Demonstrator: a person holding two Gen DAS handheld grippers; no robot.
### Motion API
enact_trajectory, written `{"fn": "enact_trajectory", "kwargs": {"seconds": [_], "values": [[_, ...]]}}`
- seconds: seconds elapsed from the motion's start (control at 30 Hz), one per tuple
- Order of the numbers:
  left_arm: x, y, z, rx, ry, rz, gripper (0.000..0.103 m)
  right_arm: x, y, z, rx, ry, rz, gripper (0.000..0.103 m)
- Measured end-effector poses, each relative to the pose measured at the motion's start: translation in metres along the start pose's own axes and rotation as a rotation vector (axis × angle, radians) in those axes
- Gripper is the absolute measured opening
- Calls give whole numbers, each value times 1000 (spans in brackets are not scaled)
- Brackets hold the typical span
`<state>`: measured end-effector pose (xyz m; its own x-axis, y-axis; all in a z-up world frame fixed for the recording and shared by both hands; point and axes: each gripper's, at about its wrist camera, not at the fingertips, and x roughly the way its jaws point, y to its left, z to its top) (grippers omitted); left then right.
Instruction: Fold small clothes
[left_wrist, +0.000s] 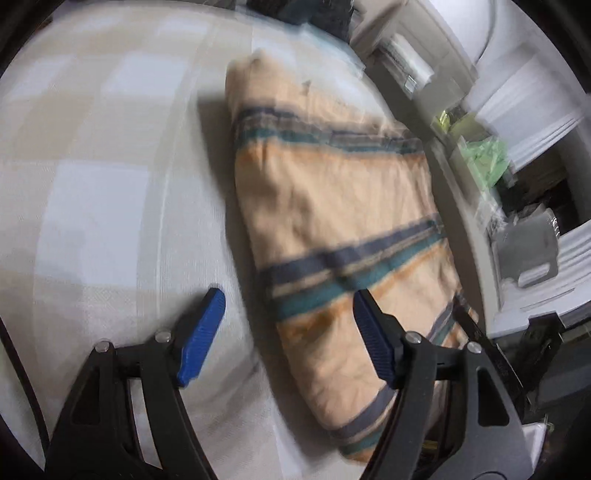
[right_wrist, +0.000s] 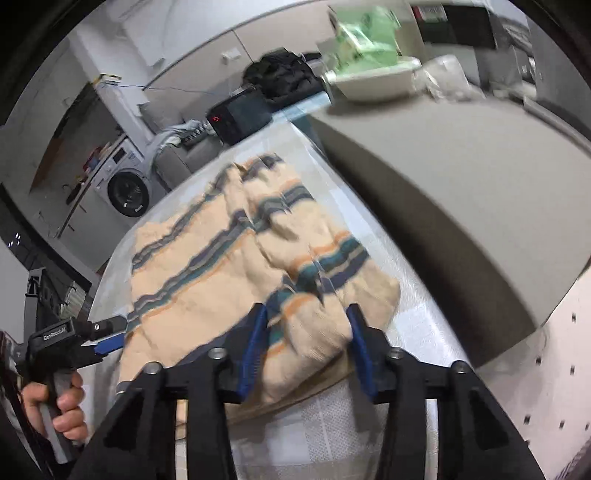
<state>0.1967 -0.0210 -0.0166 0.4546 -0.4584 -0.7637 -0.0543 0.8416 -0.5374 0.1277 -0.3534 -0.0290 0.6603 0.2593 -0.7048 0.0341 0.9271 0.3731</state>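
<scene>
Here's the striped garment (right_wrist: 236, 273), peach with navy, teal and orange bands, lying partly folded on the white checked tabletop (left_wrist: 92, 184), close along the tabletop's edge next to the grey counter (right_wrist: 443, 177). The right claw (right_wrist: 306, 345) stands half-open around a bunched fold at the garment's near corner; whether its blue pads press the cloth, I cannot tell. The left claw (left_wrist: 288, 332) hangs wide with nothing gripped, one finger over the garment's side edge, the other over bare tabletop. A hand (right_wrist: 62, 406) grips its handle.
</scene>
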Motion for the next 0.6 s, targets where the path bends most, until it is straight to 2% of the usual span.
{"fn": "enact_trajectory", "kwargs": {"seconds": [0.13, 0.2, 0.23, 0.27, 0.3, 0.33, 0.5, 0.6], "values": [[8, 2, 7, -2, -3, -54, 69, 2, 0, 2, -16, 10, -13, 46], [12, -3, 16, -3, -25, -50, 69, 1, -1, 2, -4, 11, -16, 46], [13, -4, 19, -9, -28, -54, 57, 0, 0, 2, 3, 10, -17, 46], [17, -5, 22, -18, -21, -48, 29, -8, 1, 1, 3, 7, -11, 46], [22, -6, 24, -25, -13, -37, 18, -7, 3, 1, -2, 4, -11, 46], [25, -6, 26, -34, -15, -53, 15, -8, 4, 3, -9, -3, -19, 46], [8, 3, 27, -2, -76, -62, 9, -12, 11, 6, -41, -25, -32, 46], [-16, 30, 30, -9, -106, -23, 8, -10, 21, 3, -69, -6, 0, 46]]}}
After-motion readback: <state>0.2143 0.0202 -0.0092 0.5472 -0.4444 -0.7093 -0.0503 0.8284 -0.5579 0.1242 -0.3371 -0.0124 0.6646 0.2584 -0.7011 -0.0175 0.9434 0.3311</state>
